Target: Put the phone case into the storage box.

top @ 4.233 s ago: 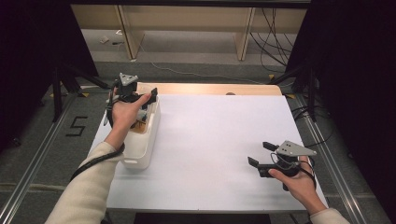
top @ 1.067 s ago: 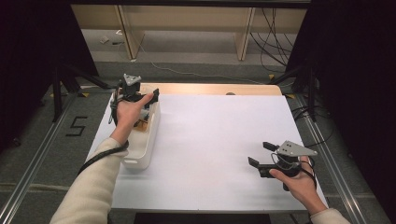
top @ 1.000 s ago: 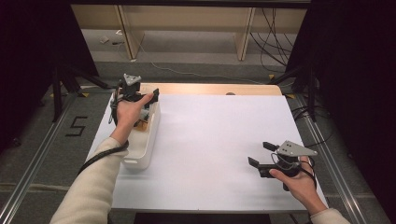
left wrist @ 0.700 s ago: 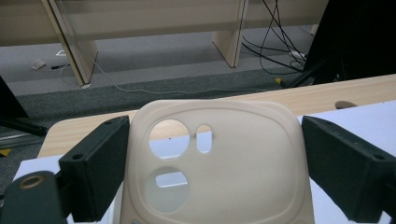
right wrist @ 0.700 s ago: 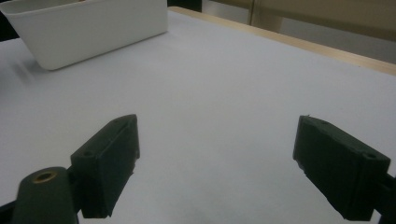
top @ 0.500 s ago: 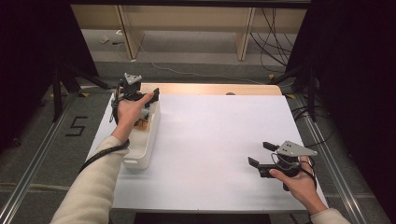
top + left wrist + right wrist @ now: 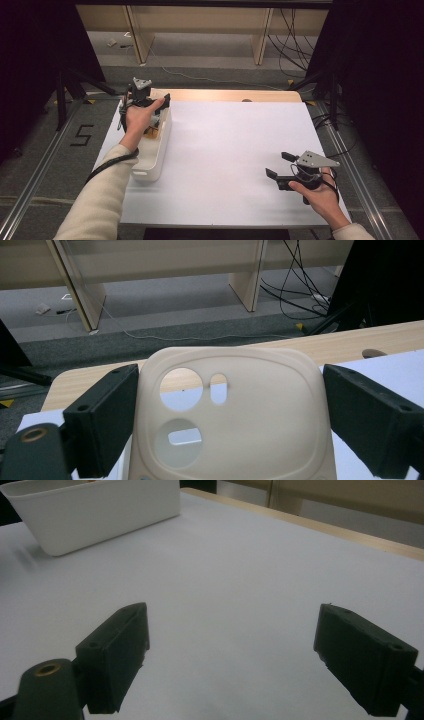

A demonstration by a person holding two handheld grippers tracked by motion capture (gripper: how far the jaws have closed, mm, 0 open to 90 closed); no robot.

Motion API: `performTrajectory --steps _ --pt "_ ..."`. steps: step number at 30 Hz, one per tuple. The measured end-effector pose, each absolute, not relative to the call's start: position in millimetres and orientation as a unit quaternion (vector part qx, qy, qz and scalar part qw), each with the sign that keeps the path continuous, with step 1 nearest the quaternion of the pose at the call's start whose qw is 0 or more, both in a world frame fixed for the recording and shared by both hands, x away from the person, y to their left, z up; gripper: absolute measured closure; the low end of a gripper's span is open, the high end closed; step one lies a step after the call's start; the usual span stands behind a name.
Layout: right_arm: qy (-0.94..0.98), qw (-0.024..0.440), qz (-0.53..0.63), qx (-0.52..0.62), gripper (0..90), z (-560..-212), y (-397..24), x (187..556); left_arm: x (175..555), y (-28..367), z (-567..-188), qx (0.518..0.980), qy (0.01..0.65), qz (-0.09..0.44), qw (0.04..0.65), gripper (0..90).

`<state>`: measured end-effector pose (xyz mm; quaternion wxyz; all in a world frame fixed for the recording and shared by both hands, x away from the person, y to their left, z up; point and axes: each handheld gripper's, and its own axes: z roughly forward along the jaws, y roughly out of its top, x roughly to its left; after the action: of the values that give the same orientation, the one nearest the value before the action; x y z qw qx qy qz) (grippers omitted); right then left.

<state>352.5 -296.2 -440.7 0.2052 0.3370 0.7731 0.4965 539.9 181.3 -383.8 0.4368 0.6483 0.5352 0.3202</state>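
My left gripper [image 7: 148, 99] hovers over the far end of a white bin [image 7: 150, 166] at the table's left side. In the left gripper view its jaws [image 7: 227, 405] are shut on a cream plastic plate [image 7: 265, 415] with rounded corners and three cut-out holes, held upright. The hand hides the plate in the high view. Small tan pieces [image 7: 152, 131] lie inside the bin. At the table's near right, my right gripper [image 7: 278, 165] rests low over the white surface, open, with nothing between its jaws [image 7: 230, 650].
The white tabletop [image 7: 230, 145] has a wooden strip [image 7: 225, 95] along its far edge. The bin [image 7: 100, 510] stands far left in the right gripper view. Beyond the table are shelf legs [image 7: 262, 35] and floor cables [image 7: 295, 30]. Metal rails run along both table sides.
Since about four seconds ago the left gripper has shifted slightly away from the person over the bin's far end. Over the last second nothing has moved. The right gripper has stayed still.
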Motion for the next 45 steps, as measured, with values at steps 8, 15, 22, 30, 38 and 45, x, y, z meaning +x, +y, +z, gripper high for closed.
performTrajectory --steps 8,15,22,30,38,45 --pt "0.773 0.204 0.497 0.337 15.5 -440.9 -295.8 352.6 541.9 180.8 -382.6 0.649 0.535 0.321 0.435 10.8" --pt "0.772 0.204 0.498 0.337 15.5 -441.2 -295.7 352.8 544.8 180.2 -382.1 0.65 0.536 0.32 0.433 10.8" --pt "0.773 0.204 0.497 0.337 15.5 -440.8 -295.9 352.6 547.0 181.2 -379.9 0.65 0.537 0.318 0.434 10.8" --pt "0.773 0.204 0.497 0.337 15.5 -440.8 -296.0 352.5 550.1 179.1 -382.1 0.651 0.538 0.317 0.431 10.8" --pt "0.773 0.204 0.497 0.337 15.5 -440.7 -296.2 352.5 553.0 178.4 -384.6 0.654 0.539 0.314 0.428 10.8" --pt "0.773 0.205 0.498 0.336 15.4 -440.7 -296.2 352.5 555.3 178.9 -384.1 0.655 0.54 0.314 0.425 10.8"
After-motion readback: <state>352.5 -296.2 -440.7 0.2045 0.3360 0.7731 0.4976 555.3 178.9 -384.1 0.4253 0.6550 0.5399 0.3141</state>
